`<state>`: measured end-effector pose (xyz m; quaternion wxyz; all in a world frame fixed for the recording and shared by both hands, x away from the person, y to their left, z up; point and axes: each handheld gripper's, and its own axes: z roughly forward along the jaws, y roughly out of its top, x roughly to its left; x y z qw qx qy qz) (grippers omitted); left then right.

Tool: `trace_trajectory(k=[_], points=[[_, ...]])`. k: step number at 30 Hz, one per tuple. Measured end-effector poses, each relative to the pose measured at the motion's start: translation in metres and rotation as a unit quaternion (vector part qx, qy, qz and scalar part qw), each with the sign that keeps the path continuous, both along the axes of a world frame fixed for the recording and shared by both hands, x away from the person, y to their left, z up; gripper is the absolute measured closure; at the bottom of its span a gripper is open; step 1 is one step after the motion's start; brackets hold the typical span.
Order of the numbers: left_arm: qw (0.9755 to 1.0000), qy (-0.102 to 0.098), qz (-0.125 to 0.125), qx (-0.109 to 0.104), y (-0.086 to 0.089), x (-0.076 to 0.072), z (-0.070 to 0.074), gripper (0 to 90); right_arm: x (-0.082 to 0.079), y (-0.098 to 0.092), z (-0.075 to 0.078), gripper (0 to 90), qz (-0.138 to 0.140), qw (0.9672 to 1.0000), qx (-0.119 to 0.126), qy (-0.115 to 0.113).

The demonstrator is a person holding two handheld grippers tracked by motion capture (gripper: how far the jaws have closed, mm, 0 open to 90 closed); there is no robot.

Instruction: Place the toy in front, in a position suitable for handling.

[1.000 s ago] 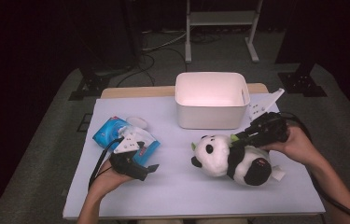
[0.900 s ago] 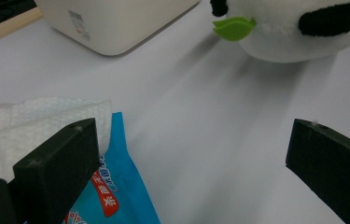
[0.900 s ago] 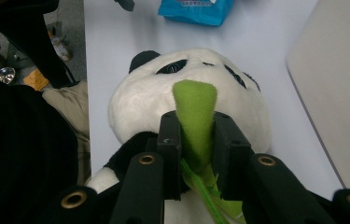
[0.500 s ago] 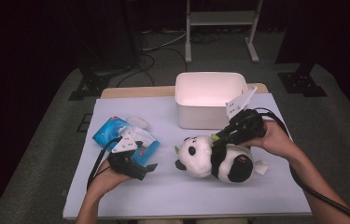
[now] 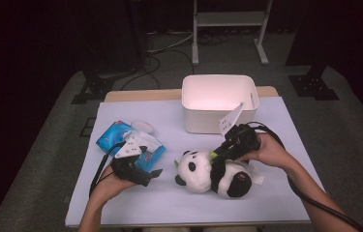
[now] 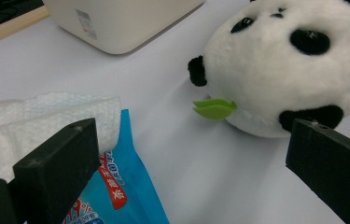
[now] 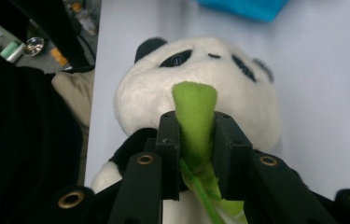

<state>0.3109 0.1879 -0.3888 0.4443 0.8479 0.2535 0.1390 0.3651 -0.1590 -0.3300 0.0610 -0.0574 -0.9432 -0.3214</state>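
A panda plush (image 5: 196,173) lies on its side on the white table (image 5: 266,203), head toward the left. From its mouth sticks a green stalk (image 7: 193,105), and my right gripper (image 5: 216,154) is shut on that stalk, its jaws (image 7: 195,135) pressing it from both sides just above the panda's face (image 7: 238,98). My left gripper (image 5: 152,174) rests open to the left of the panda with nothing between its jaws. In the left gripper view the panda's head (image 6: 280,70) and a green leaf (image 6: 214,108) lie ahead of the left gripper (image 6: 196,154).
A blue wipes pack (image 5: 116,137) with a white wipe (image 6: 37,116) pulled out lies under the left gripper. A small white disc (image 5: 143,126) sits behind it. A white bin (image 5: 203,121) stands at the back centre. Dark floor and a stand lie beyond.
My right gripper has carried the panda by its green stalk leftward and nearer the front edge, closer to the left gripper. The left hand has stayed put.
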Motion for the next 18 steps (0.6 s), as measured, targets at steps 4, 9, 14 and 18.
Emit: trace_trajectory(k=[4,9,14,18], points=[[1.0,0.002,-0.003,0.003,-0.001,0.0,-0.001,2.2,-0.005,-0.007,-0.004,71.8,-0.001,0.9998,0.021,0.004],[1.0,0.003,-0.002,0.002,-0.002,0.0,-0.001,2.2,-0.006,-0.009,-0.005,64.9,-0.009,0.9996,0.024,0.011],[1.0,0.002,-0.002,0.003,-0.001,0.001,-0.001,2.2,-0.008,-0.013,-0.003,56.8,-0.017,0.9994,0.027,0.012],[1.0,0.004,-0.002,0.002,-0.001,0.001,-0.002,2.2,-0.009,-0.021,0.0,53.0,-0.03,0.9989,0.034,0.009]])
